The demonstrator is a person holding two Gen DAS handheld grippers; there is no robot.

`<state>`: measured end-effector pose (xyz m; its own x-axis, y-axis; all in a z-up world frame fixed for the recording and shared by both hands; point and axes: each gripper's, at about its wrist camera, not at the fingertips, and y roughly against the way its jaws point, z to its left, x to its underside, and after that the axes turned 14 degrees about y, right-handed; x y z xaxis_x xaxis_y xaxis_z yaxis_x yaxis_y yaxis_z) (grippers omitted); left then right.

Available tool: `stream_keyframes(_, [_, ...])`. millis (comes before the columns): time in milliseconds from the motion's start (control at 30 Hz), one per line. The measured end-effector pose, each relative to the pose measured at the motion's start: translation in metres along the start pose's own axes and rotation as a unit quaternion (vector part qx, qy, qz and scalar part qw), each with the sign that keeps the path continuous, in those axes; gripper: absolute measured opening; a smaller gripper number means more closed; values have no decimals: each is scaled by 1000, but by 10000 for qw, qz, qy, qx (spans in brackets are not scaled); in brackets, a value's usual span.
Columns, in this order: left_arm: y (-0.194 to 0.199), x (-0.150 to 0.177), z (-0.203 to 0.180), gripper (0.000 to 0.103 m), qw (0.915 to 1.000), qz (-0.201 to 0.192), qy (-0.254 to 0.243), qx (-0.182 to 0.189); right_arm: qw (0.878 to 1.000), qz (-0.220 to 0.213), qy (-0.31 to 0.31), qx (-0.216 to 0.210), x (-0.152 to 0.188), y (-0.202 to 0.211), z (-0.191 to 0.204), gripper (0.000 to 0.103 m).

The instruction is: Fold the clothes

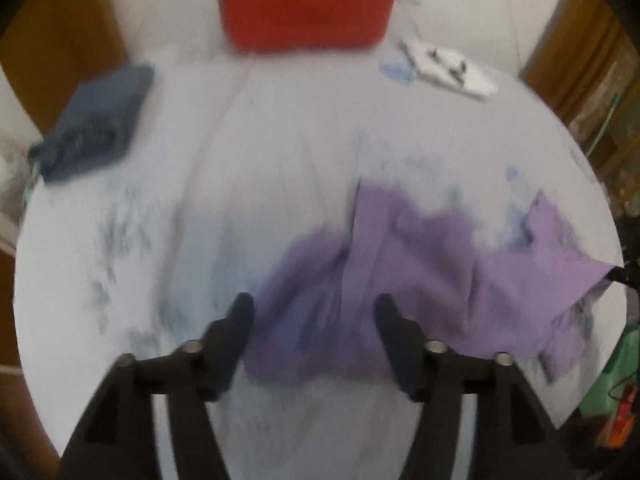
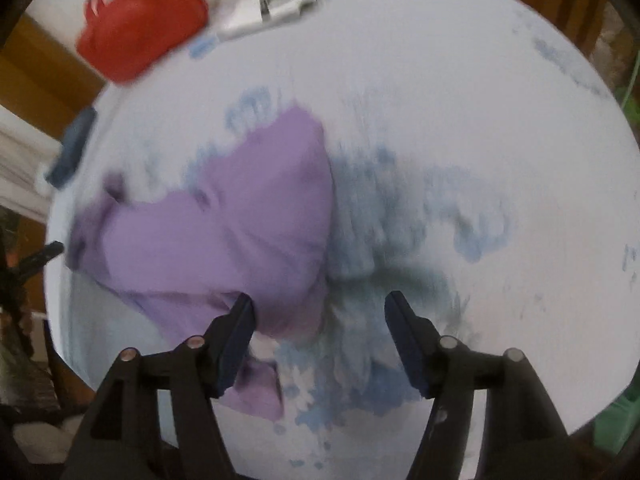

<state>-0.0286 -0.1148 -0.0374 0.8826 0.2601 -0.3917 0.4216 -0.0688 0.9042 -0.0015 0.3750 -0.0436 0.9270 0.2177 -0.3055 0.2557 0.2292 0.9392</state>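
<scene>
Left wrist view: my left gripper (image 1: 316, 312) hangs over a round tabletop (image 1: 280, 140) covered in pale cloth with blue smudges. Its fingers (image 1: 240, 320) stand wide apart, clamped on nothing. The crumpled purple garment (image 1: 420, 272) lies between and beyond them, spreading from 6 o'clock out to 3 o'clock, where one corner reaches the tabletop's edge. A folded dark blue garment (image 1: 96, 124) sits at 10 o'clock near the rim. A red bag (image 1: 308, 0) stands at 12 o'clock at the far edge, and a white device (image 1: 448, 68) lies at 1 o'clock, well apart from the purple cloth. The picture is blurred.

Right wrist view: my right gripper (image 2: 320, 312) also has its fingers (image 2: 404, 328) spread wide, holding nothing. The purple garment (image 2: 224, 232) lies bunched from the centre toward 9 o'clock, its near folds just beside my left-hand fingertip. The red bag (image 2: 140, 20) shows at 11 o'clock, the white device (image 2: 272, 4) at 12 o'clock, and the dark blue garment (image 2: 72, 148) at 10 o'clock on the tabletop's (image 2: 480, 120) rim.
</scene>
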Motion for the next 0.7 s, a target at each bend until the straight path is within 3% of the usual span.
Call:
stream_keyframes(200, [-43, -44, -29, 67, 9999, 29, -97, 90, 9994, -339, -109, -44, -23, 19, -6, 65])
stream_keyframes(400, [-88, -39, -48, 67, 9983, 396, -413, -74, 9990, -367, -248, 101, -27, 44, -19, 66])
stream_keyframes(567, [-112, -37, -55, 67, 9966, 585, -554, -186, 9993, -351, -79, 34, -47, 21, -15, 68])
stream_keyframes(700, [-122, -35, -61, 67, 9956, 578, -700, -225, 9997, -187, 121, 88, -76, -34, 1, 68])
